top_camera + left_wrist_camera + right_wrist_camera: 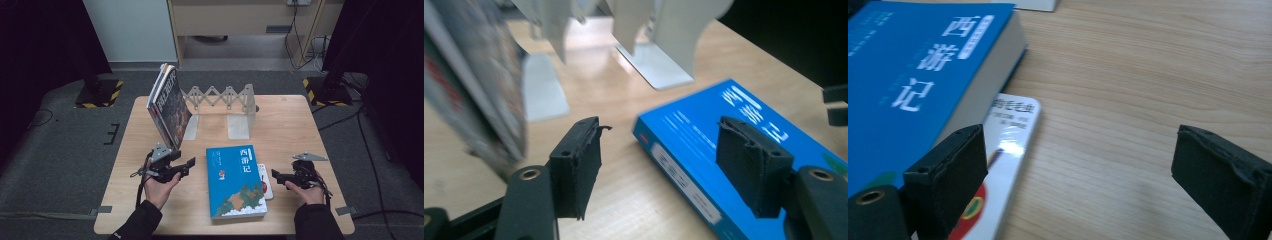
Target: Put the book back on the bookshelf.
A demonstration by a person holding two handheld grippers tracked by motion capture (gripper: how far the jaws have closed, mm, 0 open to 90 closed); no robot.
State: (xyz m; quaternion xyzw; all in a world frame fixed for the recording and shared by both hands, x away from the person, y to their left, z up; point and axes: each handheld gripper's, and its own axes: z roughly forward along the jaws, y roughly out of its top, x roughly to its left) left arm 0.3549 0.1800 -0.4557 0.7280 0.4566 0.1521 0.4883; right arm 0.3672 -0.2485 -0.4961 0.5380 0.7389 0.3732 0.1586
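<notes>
High view: blue hardback book point(235, 181) lies flat near the table's point(290, 117) front edge, about mid-width, on top of a thinner white book point(265, 181) that pokes out along its right side. Left gripper point(186, 164) sits just left of it, right gripper point(276, 176) just right; both have jaws spread with nothing between them. Two or three books point(169, 105) lean against the white expandable book stand point(222, 107) at the back edge, toward the left. Judgement: the blue book is thick, stiff and fairly heavy, with a glossy cover (likely slick). Best grip is across the spine or fore-edge, pads on both covers, near mid-length so it won't swing. Watch the thin book underneath: it could drag along.
</notes>
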